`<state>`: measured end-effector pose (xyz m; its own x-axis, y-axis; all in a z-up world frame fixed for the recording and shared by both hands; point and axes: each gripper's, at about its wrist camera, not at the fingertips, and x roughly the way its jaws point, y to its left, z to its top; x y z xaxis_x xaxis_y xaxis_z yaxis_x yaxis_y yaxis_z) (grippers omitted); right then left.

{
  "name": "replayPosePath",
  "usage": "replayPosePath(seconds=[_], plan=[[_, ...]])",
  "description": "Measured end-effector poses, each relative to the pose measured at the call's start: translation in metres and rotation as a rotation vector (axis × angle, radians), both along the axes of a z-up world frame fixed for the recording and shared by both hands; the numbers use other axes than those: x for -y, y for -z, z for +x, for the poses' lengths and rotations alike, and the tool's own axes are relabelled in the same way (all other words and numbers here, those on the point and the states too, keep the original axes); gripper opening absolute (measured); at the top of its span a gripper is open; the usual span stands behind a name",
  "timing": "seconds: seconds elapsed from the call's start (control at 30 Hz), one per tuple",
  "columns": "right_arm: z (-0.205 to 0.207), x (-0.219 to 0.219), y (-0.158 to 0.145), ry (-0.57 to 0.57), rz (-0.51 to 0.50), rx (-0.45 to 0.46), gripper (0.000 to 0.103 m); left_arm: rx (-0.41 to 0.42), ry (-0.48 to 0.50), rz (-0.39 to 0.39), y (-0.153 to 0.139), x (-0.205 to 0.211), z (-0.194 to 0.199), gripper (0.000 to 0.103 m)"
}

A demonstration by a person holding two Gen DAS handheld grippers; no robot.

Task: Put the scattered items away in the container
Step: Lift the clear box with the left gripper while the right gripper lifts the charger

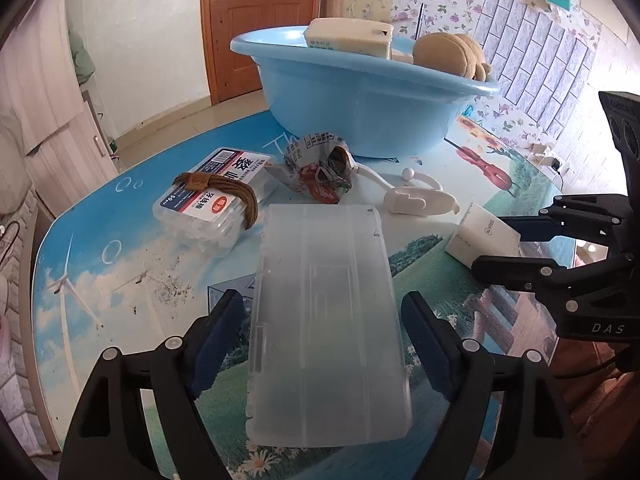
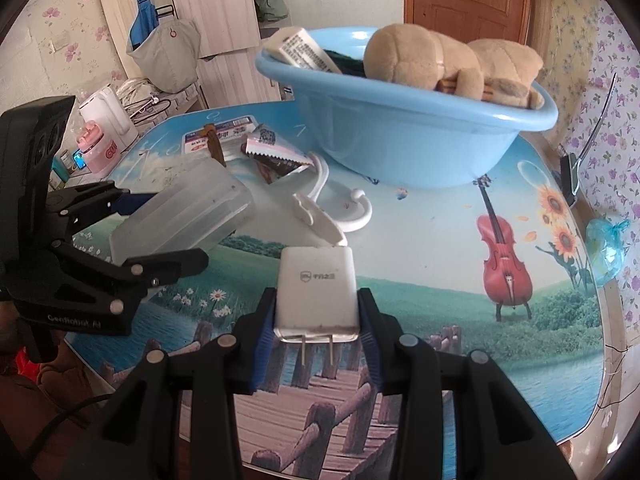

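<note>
Frosted plastic case is seen lying on the bench between the left gripper fingers, which are spread clear of its sides. A white charger is clamped by the right gripper fingers. Behind, the blue basin already holds a plush toy.

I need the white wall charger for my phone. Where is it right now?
The white charger is clamped between the right gripper pads, prongs towards the camera, above the table, just in front of the white plastic hook.
</note>
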<state>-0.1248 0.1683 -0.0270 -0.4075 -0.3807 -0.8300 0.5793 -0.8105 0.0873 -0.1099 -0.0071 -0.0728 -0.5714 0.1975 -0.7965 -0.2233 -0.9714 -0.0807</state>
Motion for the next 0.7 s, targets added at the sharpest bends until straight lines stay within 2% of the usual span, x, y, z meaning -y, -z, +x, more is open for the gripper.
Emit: replayPosePath(seconds=[0.03, 0.07, 0.33, 0.53, 0.7], plan=[[0.0, 0.0, 0.0, -0.002, 0.002, -0.003, 0.039, -0.007, -0.005, -0.003, -0.001, 0.001, 0.0, 0.067], [0.0, 0.0, 0.001, -0.004, 0.005, -0.004, 0.039, -0.013, -0.005, -0.005, -0.002, 0.002, 0.0, 0.062], [0.001, -0.001, 0.003, -0.003, 0.001, -0.003, 0.038, -0.043, -0.035, 0.054, -0.012, 0.012, 0.008, 0.061], [0.002, -0.008, -0.01, 0.008, -0.031, -0.032, 0.038, -0.115, -0.069, 0.087, -0.042, 0.023, 0.017, 0.061], [0.007, -0.008, -0.034, -0.014, -0.062, -0.086, 0.038, -0.175, -0.083, 0.104, -0.071, 0.026, 0.025, 0.062]])
